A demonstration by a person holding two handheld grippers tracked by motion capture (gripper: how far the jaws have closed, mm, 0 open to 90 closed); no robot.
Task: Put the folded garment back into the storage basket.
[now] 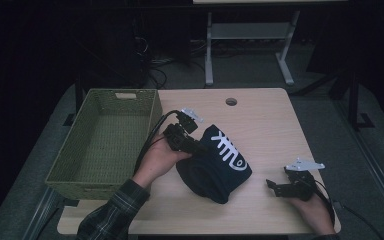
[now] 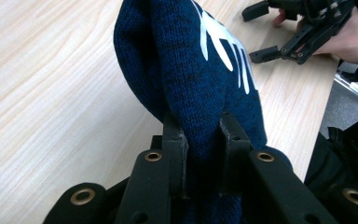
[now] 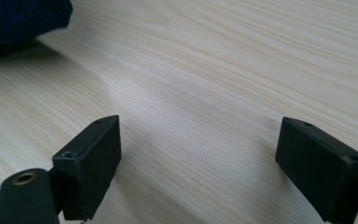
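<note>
The left gripper (image 2: 204, 140) has its jaws pinched on a fold of the navy knit beanie (image 2: 200, 79), which hangs between them with its white print facing up; in the high view that beanie (image 1: 215, 165) sits near the middle of the desk (image 1: 265, 120), partly raised at the pinched end and apparently still resting on the wood at the other. The right gripper (image 3: 200, 158) rests by the desk's right edge, jaws spread wide over bare wood with nothing between them. I judge the grasp done and the carry into the green woven basket (image 1: 60, 172) at the left edge (it looks empty) still to come. The beanie's underside is hidden, its print is too partial to read, and the room beyond is dark.
</note>
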